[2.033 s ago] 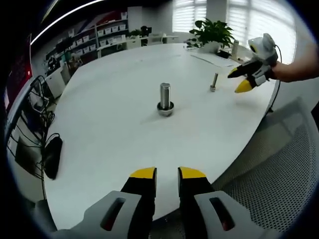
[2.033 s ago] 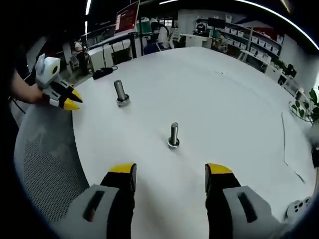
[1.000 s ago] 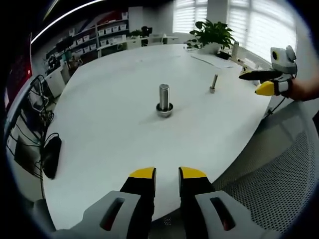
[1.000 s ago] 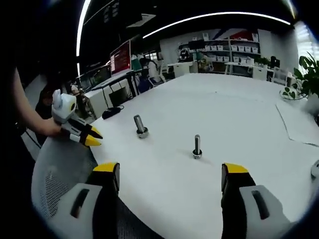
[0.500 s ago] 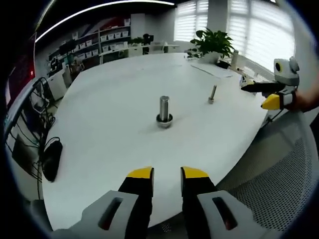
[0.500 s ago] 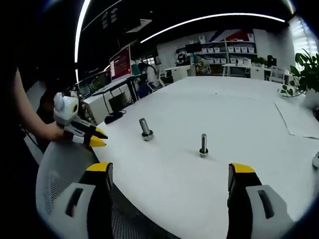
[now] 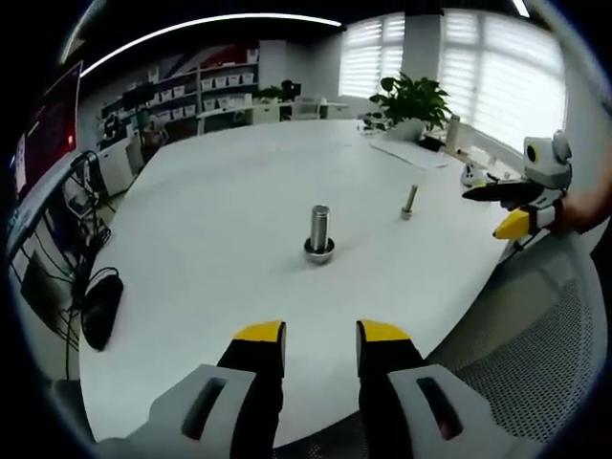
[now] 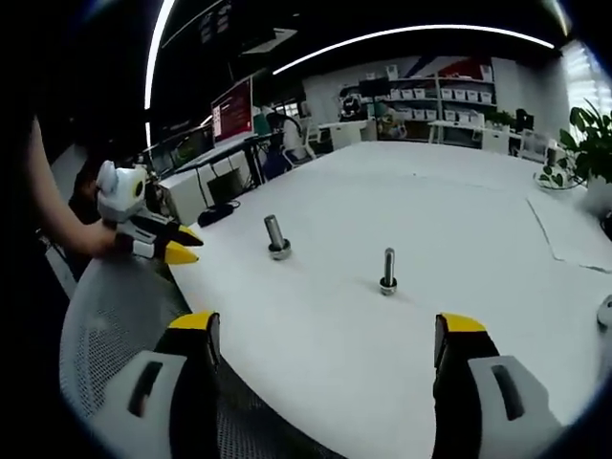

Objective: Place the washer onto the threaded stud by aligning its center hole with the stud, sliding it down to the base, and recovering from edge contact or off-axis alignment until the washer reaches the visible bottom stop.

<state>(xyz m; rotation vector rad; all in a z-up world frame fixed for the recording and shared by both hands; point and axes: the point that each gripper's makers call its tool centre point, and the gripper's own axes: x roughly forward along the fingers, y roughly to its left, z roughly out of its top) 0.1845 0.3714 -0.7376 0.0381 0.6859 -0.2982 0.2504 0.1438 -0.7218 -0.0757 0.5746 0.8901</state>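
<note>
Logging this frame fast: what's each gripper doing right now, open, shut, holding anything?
Left gripper: jaws close together with a narrow gap, holding nothing.
Right gripper: jaws wide open, holding nothing.

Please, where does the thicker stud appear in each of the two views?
Left gripper view: the thicker stud stands at centre, above the jaws.
Right gripper view: it stands left of centre, near the left gripper.
Shared landmark: the thinner stud.
</note>
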